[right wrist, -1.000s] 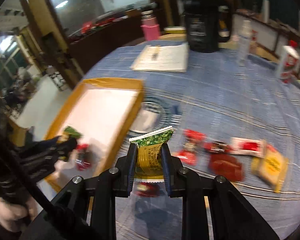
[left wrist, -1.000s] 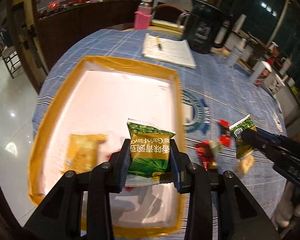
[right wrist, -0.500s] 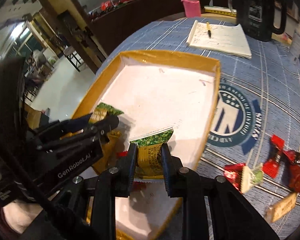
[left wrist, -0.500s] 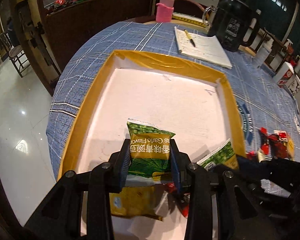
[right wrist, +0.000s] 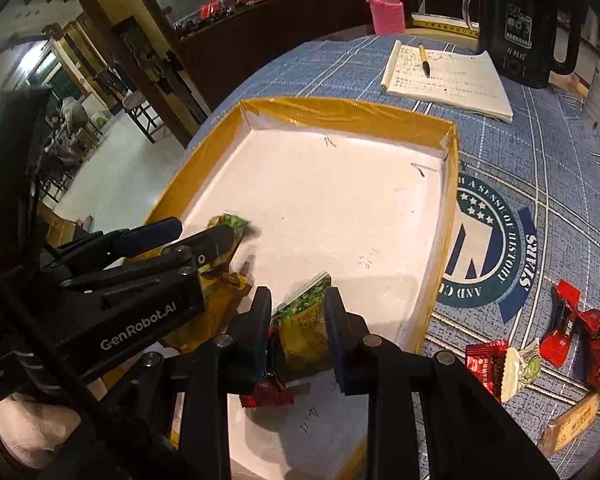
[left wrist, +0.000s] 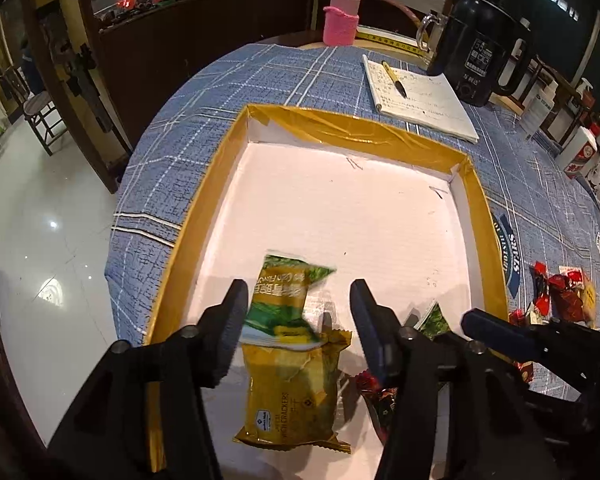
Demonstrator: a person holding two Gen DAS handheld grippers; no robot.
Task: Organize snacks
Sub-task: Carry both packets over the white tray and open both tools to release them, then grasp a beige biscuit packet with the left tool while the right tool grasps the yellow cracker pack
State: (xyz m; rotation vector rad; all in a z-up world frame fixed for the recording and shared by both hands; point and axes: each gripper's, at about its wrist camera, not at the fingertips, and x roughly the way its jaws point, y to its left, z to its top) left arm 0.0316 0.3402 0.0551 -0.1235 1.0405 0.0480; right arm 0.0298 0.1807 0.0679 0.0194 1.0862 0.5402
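Both grippers now hang over the gold-rimmed white cardboard tray (left wrist: 476, 200): left gripper (left wrist: 298, 300), jaws just opening, drops its green-and-yellow snack packet (left wrist: 286, 300) there, while right gripper (right wrist: 298, 312) loosely flanks a second green packet (right wrist: 304, 320).

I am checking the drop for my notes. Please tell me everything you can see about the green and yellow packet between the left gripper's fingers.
The green and yellow packet is a small, glossy, crinkled pouch with printed lettering. It lies tilted, partly on a yellow cracker pack, inside the yellow-rimmed tray. The left gripper has just been opening; its fingers stand apart and no longer press on it.
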